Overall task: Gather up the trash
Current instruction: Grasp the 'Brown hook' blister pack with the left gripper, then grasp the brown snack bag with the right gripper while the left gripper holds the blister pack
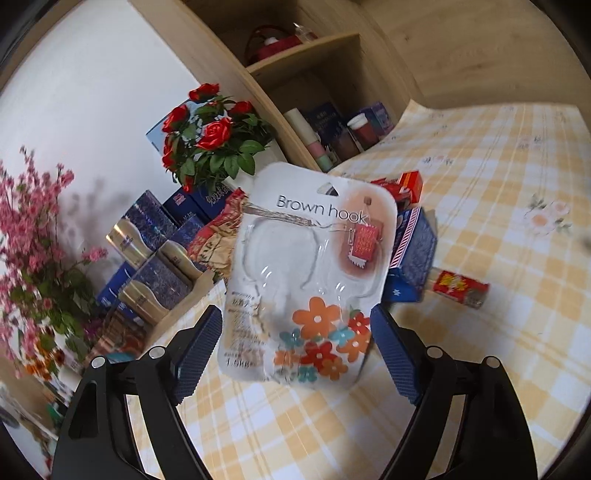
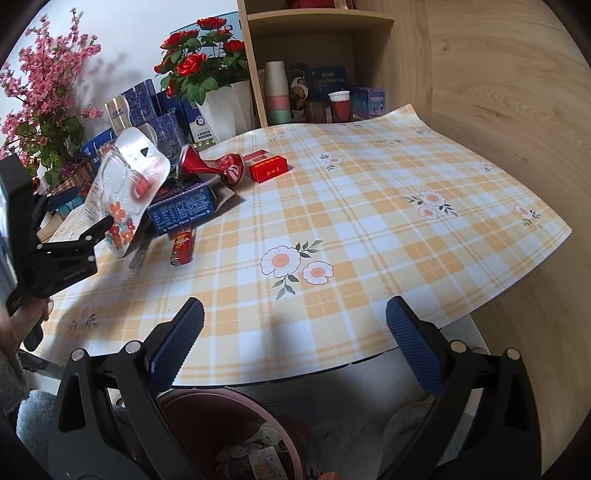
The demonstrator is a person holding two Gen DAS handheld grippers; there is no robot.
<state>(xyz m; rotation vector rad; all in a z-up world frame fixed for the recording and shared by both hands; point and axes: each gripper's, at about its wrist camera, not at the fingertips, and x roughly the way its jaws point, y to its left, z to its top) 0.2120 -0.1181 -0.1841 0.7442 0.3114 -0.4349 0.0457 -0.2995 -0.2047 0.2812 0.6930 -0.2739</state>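
While the left gripper [image 1: 297, 350] clasps the hook package [image 1: 306, 266] by its edges, lifted off the table [image 2: 369, 221]
Behind it wait the blue box [image 2: 183, 206] and crushed can [image 2: 210, 166]; the right gripper [image 2: 295, 350] hangs released and empty above the bin [image 2: 207, 402], probably the package's destination.

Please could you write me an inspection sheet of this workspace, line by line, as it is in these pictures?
Surface: table under yellow-checked flowered cloth, lying flat.
Job's things: clear "Brown hook" blister pack, held tilted; crushed red can, red carton, blue ice-cream box and small red lighter-like tube on the cloth; dark red bin below the table edge, trash inside.
Clutter: blue-and-silver boxes, red artificial roses, pink blossoms.
Grippers: left hand-held gripper shut on the blister pack's side edges; right hand-held gripper open, empty, above the bin.
Cables: nothing seen.
Surroundings: wooden shelf with stacked paper cups; wooden wall.
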